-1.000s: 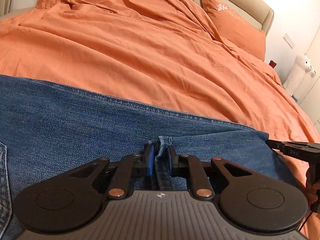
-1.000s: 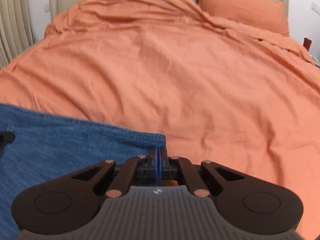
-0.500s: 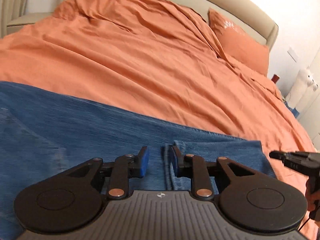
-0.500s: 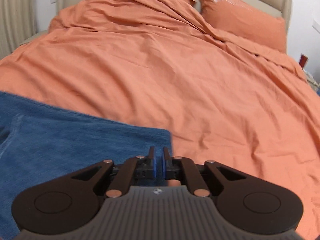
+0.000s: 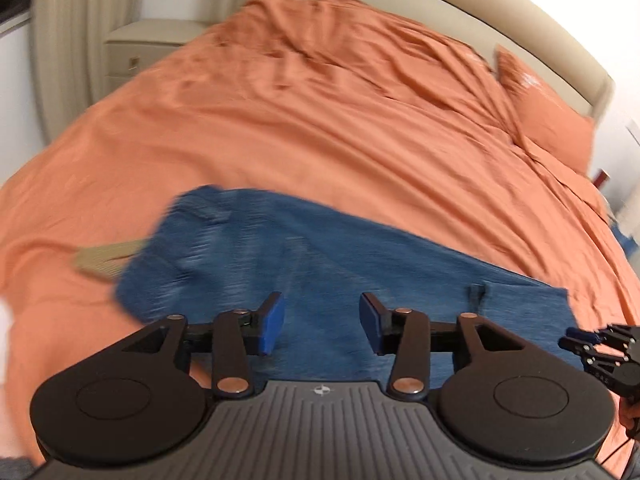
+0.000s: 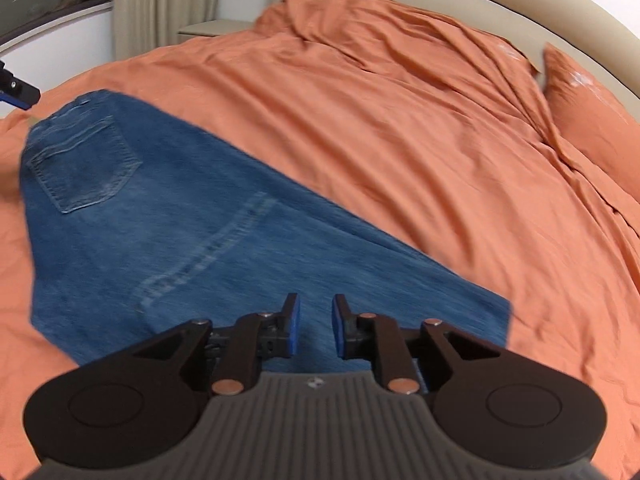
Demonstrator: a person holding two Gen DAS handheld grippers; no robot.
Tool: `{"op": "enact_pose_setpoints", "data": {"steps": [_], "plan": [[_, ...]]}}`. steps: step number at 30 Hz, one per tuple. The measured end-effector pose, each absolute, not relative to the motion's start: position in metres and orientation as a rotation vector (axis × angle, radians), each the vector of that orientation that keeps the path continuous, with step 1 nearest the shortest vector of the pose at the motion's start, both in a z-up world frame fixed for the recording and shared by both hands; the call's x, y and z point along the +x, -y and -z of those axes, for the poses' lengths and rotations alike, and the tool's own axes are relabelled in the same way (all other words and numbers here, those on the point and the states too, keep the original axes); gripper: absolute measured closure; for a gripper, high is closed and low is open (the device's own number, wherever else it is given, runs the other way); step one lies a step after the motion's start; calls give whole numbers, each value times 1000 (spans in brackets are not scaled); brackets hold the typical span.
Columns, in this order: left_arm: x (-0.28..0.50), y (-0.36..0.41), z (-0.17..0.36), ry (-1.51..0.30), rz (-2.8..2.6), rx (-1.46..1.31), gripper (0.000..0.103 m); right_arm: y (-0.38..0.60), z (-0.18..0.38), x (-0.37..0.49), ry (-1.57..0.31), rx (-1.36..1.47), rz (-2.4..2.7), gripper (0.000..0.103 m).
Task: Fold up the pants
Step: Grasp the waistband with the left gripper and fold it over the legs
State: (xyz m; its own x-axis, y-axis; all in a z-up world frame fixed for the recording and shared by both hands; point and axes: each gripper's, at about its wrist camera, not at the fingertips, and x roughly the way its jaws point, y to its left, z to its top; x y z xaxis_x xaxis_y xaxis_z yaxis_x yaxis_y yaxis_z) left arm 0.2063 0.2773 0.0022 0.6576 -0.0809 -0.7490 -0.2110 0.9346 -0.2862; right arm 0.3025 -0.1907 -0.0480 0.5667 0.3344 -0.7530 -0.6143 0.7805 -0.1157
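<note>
Right wrist view is showing the jeans (image 6: 192,240) lying folded lengthwise on the bed (image 6: 400,140); both tongs, left (image 5: 320,322) and right (image 6: 314,330), are hanging released, crosswise folds seemingly remaining.

Motion blur smears the blue denim pants (image 5: 320,264) in the left wrist view, hiding seams and pocket detail. A tan flat object (image 5: 106,258) disappears partly under their left end; its identity is unclear. The black right gripper (image 5: 600,346) is cut by the frame's edge.
</note>
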Motion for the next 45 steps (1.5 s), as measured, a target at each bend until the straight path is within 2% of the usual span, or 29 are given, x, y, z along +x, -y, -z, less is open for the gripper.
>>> {"op": "enact_pose_setpoints", "data": {"steps": [5,8,14,19,28,30,31,32,35,41,45], "plan": [[179,-334,30,-851,-128,-568,43,160,53,296,-794,-418,-613,88],[165,-359,53,-821,-138,-706,29,146,58,298,-803,-431,-627,88],[148,-405,115,-725,-175,-1084,27,129,69,303,-835,-471,-636,87],[160,-423,147,-649,-207,-1239,27,130,83,307,-875,-482,-628,87],[206,-414,156,-697,-248,-1110,48,137,104,317,-917,-439,-630,85],[210,-412,154,-704,-258,-1079,60,137,106,318,-917,-433,-632,85],[211,-412,152,-709,-267,-1059,64,137,106,318,-918,-430,-633,85],[213,-410,147,-716,-280,-1030,72,137,106,319,-920,-427,-635,85],[213,-401,128,-713,-305,-933,82,138,106,319,-921,-422,-638,85],[209,-357,56,-647,-310,-670,85,144,100,314,-907,-404,-620,85],[213,-299,-2,-594,-258,-445,86,158,83,308,-890,-324,-625,85]]}}
